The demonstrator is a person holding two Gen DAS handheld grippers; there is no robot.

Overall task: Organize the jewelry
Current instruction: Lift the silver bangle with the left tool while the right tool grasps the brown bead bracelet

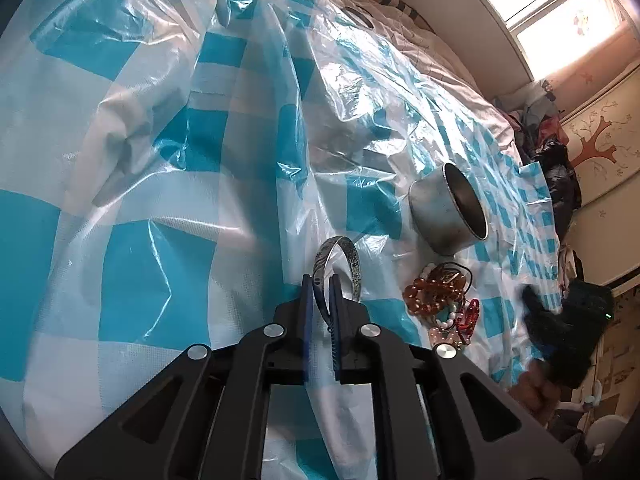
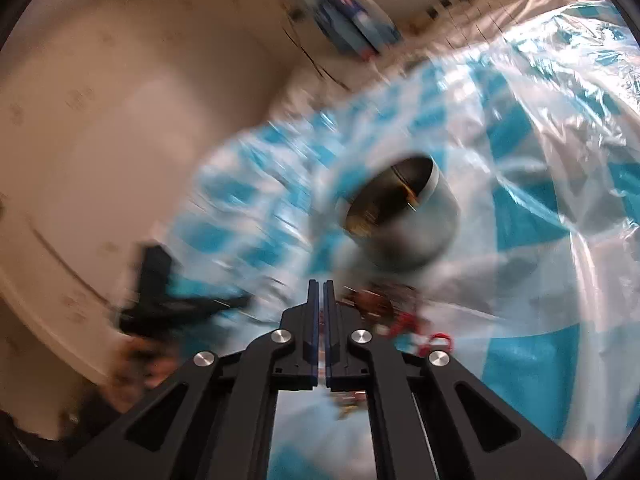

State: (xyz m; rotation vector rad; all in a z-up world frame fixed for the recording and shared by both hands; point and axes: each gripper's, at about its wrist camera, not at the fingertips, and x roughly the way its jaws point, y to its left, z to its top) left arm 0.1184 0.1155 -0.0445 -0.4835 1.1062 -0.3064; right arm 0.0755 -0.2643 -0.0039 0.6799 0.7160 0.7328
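Observation:
My left gripper [image 1: 321, 280] is shut on a patterned silver bangle [image 1: 343, 261] and holds it above the blue-and-white checked plastic sheet [image 1: 160, 184]. To its right lies a heap of jewelry [image 1: 440, 300] with amber beads, pearls and red pieces. A round metal tin [image 1: 444, 208] lies beyond the heap, its opening tilted right. In the blurred right wrist view, my right gripper [image 2: 321, 285] is shut and empty, just left of the jewelry heap [image 2: 384, 304], with the tin [image 2: 404, 224] ahead. The right gripper also shows in the left wrist view [image 1: 560, 328] as a dark shape.
The plastic sheet covers a bed with white bedding [image 1: 448, 60]. Clothes are piled [image 1: 552, 148] at the far right by a decorated wall. A window [image 1: 568, 28] is bright at the top right. A pale wall [image 2: 120, 120] and a blue box [image 2: 352, 20] show in the right wrist view.

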